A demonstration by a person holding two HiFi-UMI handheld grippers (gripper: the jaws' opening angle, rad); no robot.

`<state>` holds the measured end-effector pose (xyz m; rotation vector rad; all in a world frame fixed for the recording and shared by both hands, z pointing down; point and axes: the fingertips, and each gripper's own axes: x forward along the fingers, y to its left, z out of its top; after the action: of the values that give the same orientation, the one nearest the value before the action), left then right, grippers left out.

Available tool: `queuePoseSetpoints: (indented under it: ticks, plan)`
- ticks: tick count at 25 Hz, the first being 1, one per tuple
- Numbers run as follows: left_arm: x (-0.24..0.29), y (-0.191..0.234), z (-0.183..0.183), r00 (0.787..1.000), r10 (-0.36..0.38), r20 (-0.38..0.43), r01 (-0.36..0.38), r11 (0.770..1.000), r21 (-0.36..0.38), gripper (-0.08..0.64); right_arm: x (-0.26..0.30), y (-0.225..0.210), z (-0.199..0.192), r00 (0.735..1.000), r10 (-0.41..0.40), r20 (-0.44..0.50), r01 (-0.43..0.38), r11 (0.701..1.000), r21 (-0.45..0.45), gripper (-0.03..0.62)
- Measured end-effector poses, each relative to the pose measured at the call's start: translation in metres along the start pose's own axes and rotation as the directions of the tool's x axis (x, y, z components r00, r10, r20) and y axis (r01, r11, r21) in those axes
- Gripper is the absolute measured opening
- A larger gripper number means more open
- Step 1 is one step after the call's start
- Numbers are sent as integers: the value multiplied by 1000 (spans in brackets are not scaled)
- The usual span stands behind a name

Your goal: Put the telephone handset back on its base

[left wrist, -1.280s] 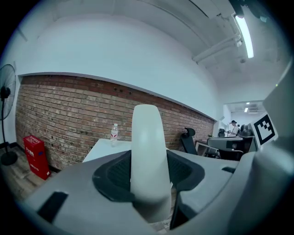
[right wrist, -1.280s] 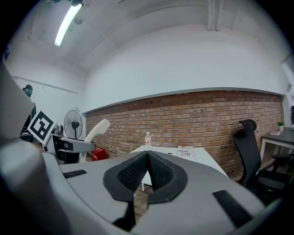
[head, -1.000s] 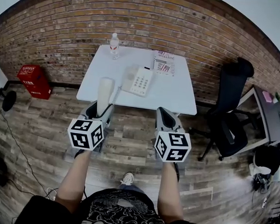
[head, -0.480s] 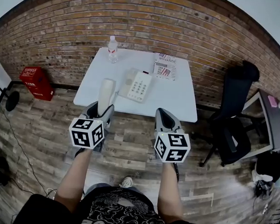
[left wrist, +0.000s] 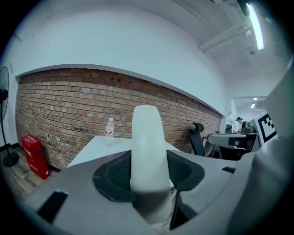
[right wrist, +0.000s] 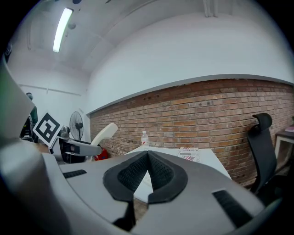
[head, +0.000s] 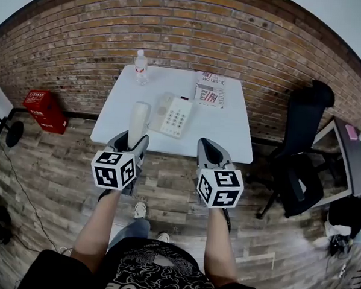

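The white handset (head: pixel 137 122) stands upright between the jaws of my left gripper (head: pixel 132 142), in front of the table's near edge. In the left gripper view the handset (left wrist: pixel 147 156) fills the gap between both pads, gripped on its sides. The phone base (head: pixel 173 115), cream with a keypad, lies on the white table (head: pixel 229 134), just right of and beyond the handset. My right gripper (head: pixel 208 150) hovers at the table's front edge, holding nothing. Its pads meet in the right gripper view, where the right gripper (right wrist: pixel 146 173) is shut and the handset (right wrist: pixel 103 133) shows at left.
A water bottle (head: pixel 140 67) stands at the table's far left corner and a printed magazine (head: pixel 210 89) lies at the far right. A brick wall backs the table. A black office chair (head: pixel 300 159) is to the right, a red box (head: pixel 42 108) to the left on the wooden floor.
The view has shifted a little toward the table as the person steps forward with one foot. Both grippers keep their pose, the handset still in the left one.
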<state>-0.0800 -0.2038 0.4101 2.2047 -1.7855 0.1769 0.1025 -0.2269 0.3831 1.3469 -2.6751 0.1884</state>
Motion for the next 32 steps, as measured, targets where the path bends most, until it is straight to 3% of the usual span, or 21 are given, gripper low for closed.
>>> queuePoseSetpoints:
  ticks: [17, 24, 32]
  plan:
    - [137, 47, -2, 989, -92, -116, 89, 996, -29, 215, 115, -23, 4, 998, -28, -52, 27, 1000, -5, 1]
    - [188, 59, -6, 972, -142, -188, 137, 990, -38, 215, 152, -35, 5, 995, -64, -79, 64, 998, 0, 0]
    - [230, 70, -26, 940, -198, -277, 174, 979, -108, 215, 180, -42, -1, 990, -92, -103, 94, 996, 11, 0]
